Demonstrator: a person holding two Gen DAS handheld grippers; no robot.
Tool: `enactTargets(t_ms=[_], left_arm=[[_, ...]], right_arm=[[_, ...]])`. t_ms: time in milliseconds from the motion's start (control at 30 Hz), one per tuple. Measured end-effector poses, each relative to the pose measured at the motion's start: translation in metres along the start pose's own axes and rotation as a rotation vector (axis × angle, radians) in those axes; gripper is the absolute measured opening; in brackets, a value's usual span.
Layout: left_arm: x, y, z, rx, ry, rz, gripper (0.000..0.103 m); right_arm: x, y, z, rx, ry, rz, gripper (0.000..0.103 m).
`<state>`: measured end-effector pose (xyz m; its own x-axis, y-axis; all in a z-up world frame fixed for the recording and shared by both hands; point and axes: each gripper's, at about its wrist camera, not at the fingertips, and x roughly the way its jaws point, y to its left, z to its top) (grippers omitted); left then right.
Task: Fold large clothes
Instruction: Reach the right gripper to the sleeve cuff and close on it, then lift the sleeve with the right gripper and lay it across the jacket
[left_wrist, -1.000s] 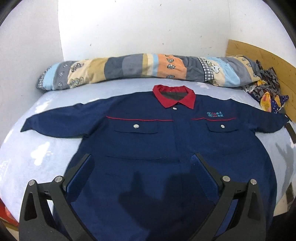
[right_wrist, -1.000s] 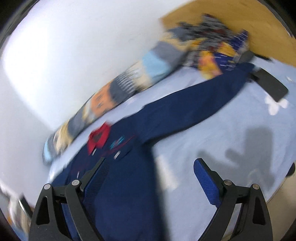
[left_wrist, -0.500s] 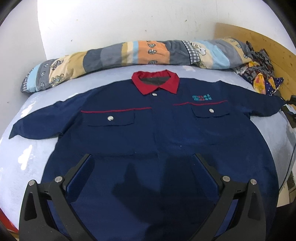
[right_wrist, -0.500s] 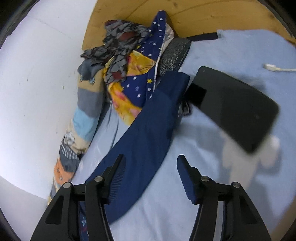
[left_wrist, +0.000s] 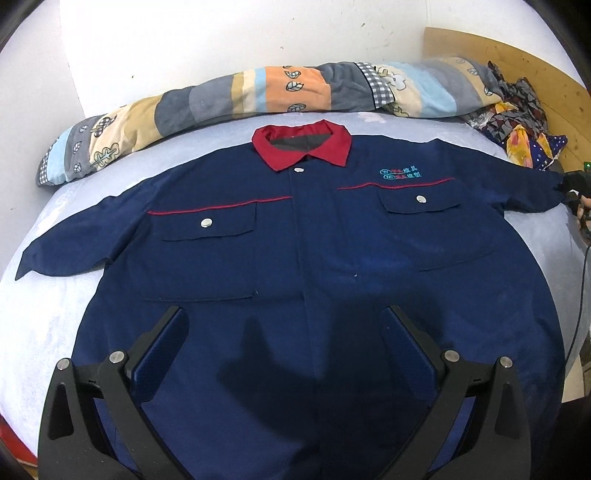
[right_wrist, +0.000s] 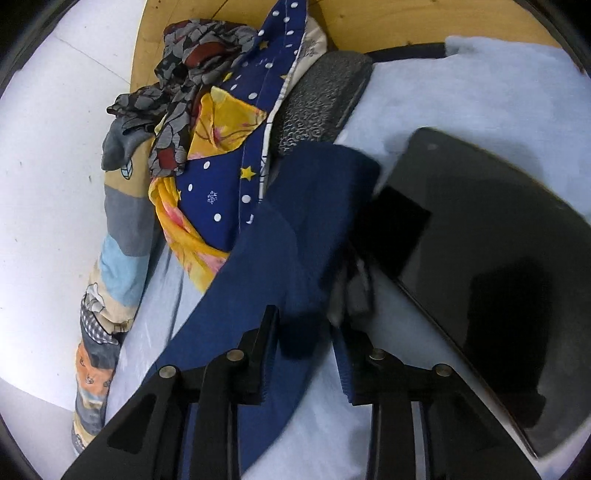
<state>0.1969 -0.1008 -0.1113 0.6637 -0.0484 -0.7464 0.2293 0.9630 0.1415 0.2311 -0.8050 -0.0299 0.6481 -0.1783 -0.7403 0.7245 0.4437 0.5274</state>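
You are closing the right gripper (right_wrist: 304, 347) on the end of the jacket's sleeve (right_wrist: 295, 229): its jaws have just been narrowing from wide open, and the navy cloth is now lying between them. Whether the pads are already pinching it cannot be told. You have swung this gripper from a view across the jacket to the cuff, so you are starting the first fold, the sleeve turned in toward the red collar (left_wrist: 301, 146).

You are holding the left gripper (left_wrist: 284, 332) wide open and empty above the hem, below the collar, a little nearer the cloth than a second ago.

The jacket (left_wrist: 295, 258) is lying flat, front up, on the pale blue bed sheet (left_wrist: 33, 314), sleeves spread to both sides of the collar. The cloth is a smooth, matte woven twill with red piping, flap pockets and metal snaps. A glossy, rigid black tablet (right_wrist: 480, 266) is lying just beside the cuff; a soft patchwork quilt roll (left_wrist: 258, 92) is lying beyond the collar.
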Motion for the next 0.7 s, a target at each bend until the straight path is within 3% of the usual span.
enactTargets(t_ms=[33,67,100,367,533,700], left_arm=[[0.0,0.0,0.0,0.002,-0.002,0.001,0.103],[-0.001,0.0,0.0,0.003,-0.006,0.002,0.103],[-0.002,0.0,0.0,0.005,-0.011,0.005,0.103],[-0.013,0.013,-0.004,-0.016,-0.041,0.021,0.103],[-0.023,0.033,-0.004,-0.042,-0.07,0.042,0.103],[-0.028,0.062,-0.005,-0.111,-0.07,0.057,0.103]], right_arm=[[0.001,0.004,0.0,-0.023,-0.005,-0.012,0.021],[-0.002,0.009,-0.001,-0.047,-0.016,-0.026,0.008],[-0.01,0.017,-0.003,-0.075,-0.04,-0.009,0.006],[-0.089,0.104,-0.011,-0.222,-0.185,0.101,0.004],[-0.15,0.2,-0.016,-0.333,-0.239,0.201,0.004],[-0.203,0.301,-0.048,-0.459,-0.252,0.31,0.004]])
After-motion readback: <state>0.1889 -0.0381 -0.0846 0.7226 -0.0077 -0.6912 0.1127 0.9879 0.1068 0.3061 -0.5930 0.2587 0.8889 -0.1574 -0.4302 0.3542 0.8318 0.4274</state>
